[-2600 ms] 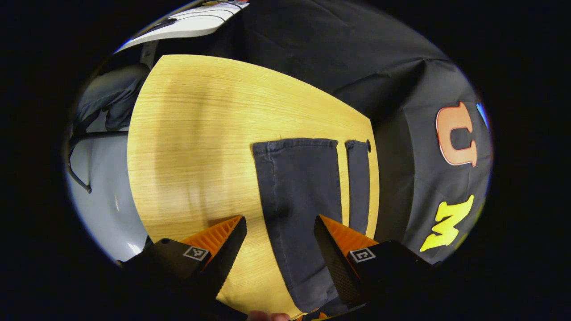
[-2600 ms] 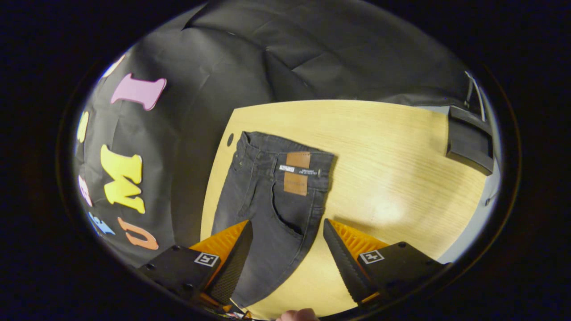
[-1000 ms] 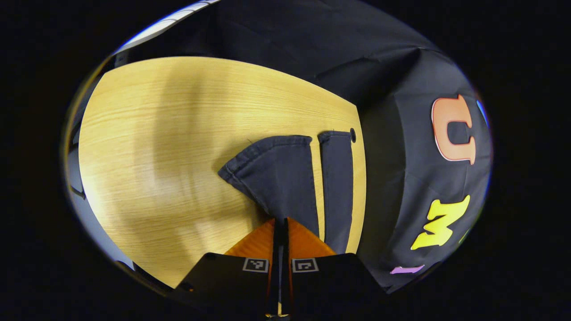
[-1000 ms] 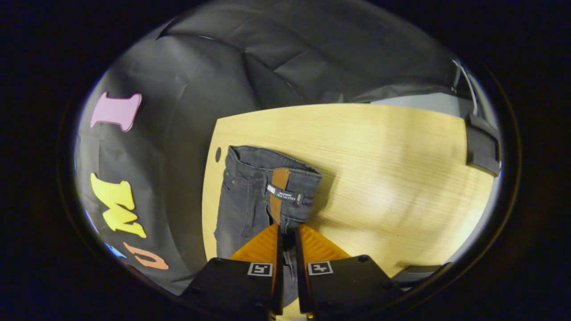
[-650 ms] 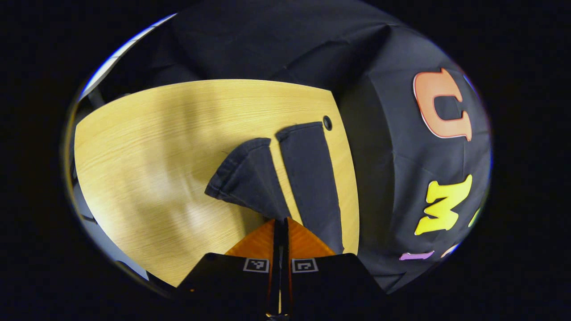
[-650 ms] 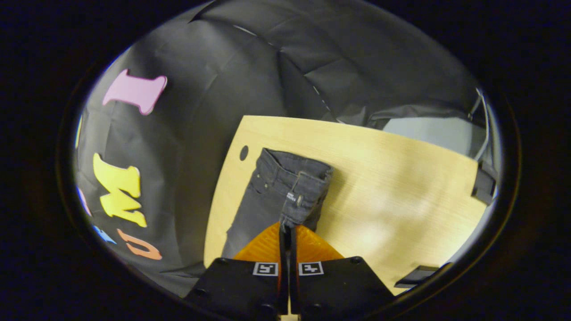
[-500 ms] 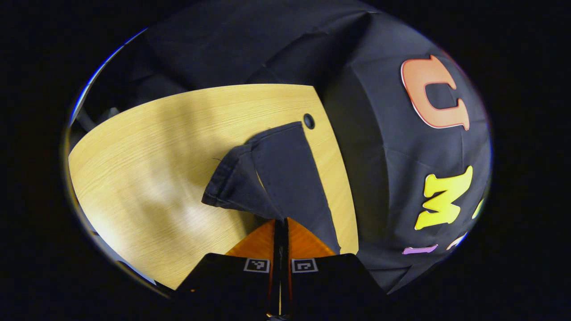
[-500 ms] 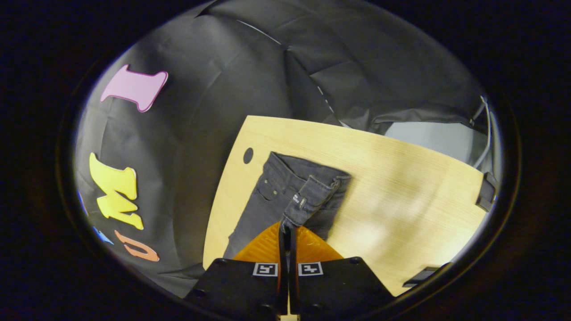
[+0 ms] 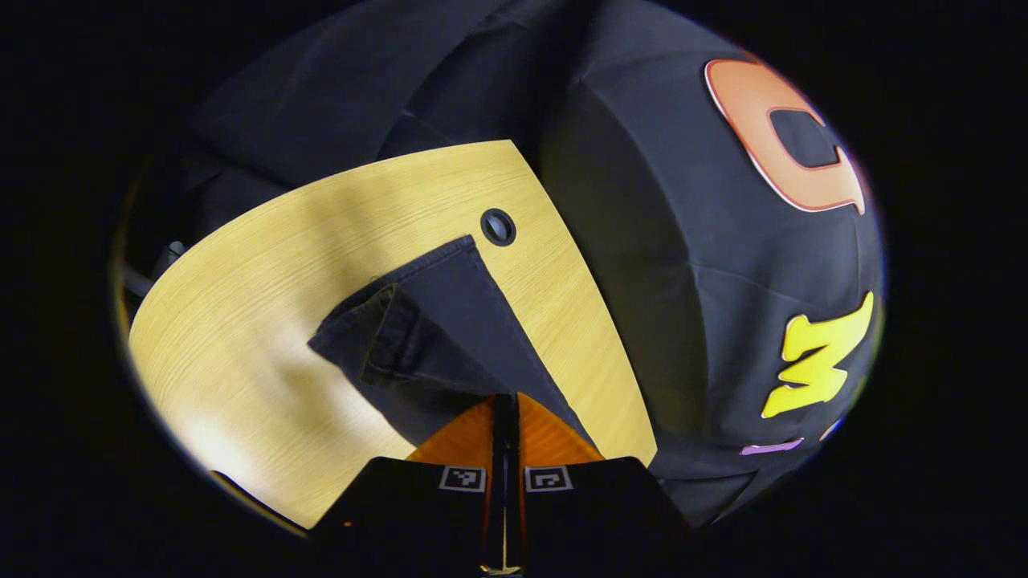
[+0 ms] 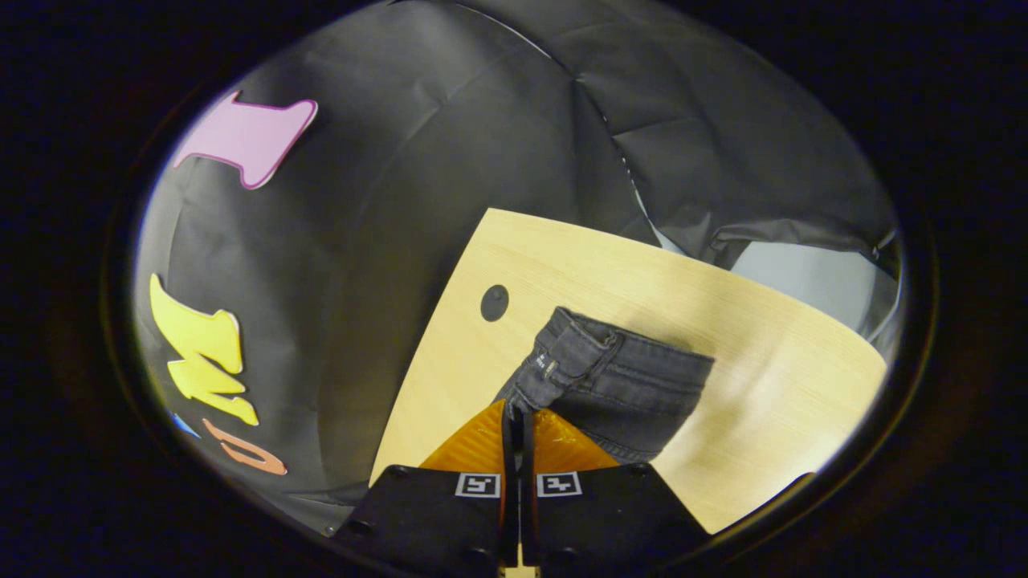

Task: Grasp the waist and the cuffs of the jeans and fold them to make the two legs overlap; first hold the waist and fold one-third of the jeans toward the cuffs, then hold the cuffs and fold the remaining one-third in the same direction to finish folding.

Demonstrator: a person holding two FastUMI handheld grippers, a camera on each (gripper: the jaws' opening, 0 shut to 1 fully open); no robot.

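Dark grey jeans lie on a light wooden table. In the left gripper view my left gripper (image 9: 504,399) is shut on the jeans leg near its cuff (image 9: 371,341); that cuff is lifted and hangs over the other leg (image 9: 462,301), which lies flat by the far table edge. In the right gripper view my right gripper (image 10: 517,409) is shut on the waist (image 10: 562,361), and the waistband is raised and doubled over the rest of the jeans (image 10: 634,397).
A round cable hole (image 9: 498,227) in the table (image 9: 241,321) sits just past the cuffs by the far edge, and another hole (image 10: 494,303) lies beside the waist. The black cloth wall stands close behind that edge. Bare tabletop (image 10: 771,385) stretches away from the jeans.
Both grippers went from open above the flat jeans to shut on them. They then carried the near leg and near waist side up and across toward the far edge, over the other leg.
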